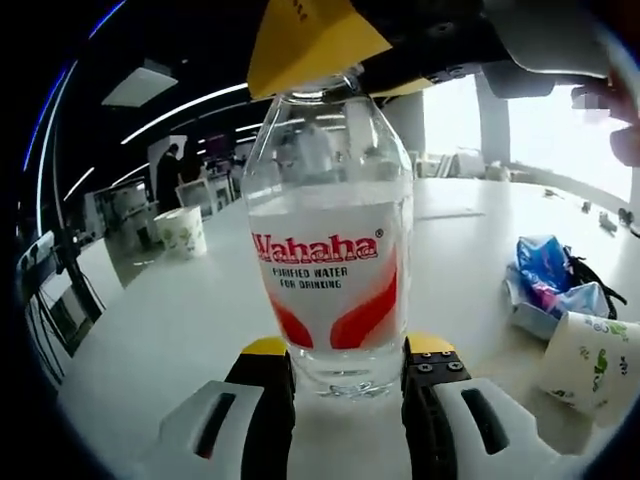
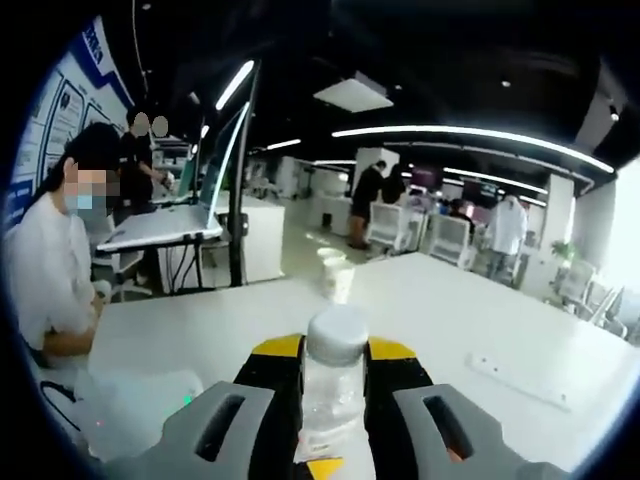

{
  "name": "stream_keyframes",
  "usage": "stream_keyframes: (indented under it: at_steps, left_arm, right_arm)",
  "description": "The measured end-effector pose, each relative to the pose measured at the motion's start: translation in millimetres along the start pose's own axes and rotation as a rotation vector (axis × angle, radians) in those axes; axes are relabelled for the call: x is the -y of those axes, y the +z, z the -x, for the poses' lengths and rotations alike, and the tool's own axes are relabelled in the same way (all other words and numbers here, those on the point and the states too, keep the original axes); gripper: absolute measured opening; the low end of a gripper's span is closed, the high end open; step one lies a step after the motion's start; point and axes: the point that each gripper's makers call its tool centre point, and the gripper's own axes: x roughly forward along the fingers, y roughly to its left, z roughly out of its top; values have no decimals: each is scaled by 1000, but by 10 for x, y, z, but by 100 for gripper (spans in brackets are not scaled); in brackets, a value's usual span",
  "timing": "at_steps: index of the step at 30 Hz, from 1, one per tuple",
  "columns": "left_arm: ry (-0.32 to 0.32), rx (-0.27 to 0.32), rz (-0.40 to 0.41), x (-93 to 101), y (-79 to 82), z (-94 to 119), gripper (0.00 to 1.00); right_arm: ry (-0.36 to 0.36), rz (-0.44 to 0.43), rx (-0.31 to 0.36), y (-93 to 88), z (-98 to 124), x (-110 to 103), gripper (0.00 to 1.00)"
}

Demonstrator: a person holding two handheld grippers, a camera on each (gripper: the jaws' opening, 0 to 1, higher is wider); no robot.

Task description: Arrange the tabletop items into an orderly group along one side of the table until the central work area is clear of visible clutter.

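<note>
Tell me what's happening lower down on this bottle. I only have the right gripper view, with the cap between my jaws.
Observer: The left gripper has its jaws against both sides of the bottle at its base.
Operator: Is there a label on it?
Observer: Yes, a white one with "Wahaha" in red.
Operator: What's near it on the table?
Observer: In the left gripper view a tipped paper cup lies to the right, with a blue plastic bag behind it.
</note>
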Motion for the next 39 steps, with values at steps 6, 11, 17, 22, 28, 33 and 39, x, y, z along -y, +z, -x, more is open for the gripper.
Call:
stream_keyframes:
  at_steps: [6, 11, 17, 22, 28, 33, 39]
  left_arm:
    - [-4, 4, -1, 3, 3, -10, 38]
    - [-3, 4, 4, 3, 3, -8, 38]
    - [12, 1, 0, -14, 0, -1, 38]
    - [26, 1, 11, -33, -4, 4, 38]
    - [26, -2, -14, -37, -3, 2, 39]
    - [20, -8, -26, -44, -19, 19, 39]
    - [13, -6, -19, -45, -28, 40, 39]
  right_arm:
    - [-2, 15, -1, -8, -23, 21, 18]
    - [-1, 32, 6, -7, -26, -10, 18]
    - [12, 45, 27, -7, -36, -12, 19]
    - [57, 61, 41, -4, -44, -17, 19]
    - [49, 65, 30, -16, -45, -19, 19]
    - [40, 142, 35, 2, -52, -53, 19]
    - [21, 116, 26, 2, -56, 32, 20]
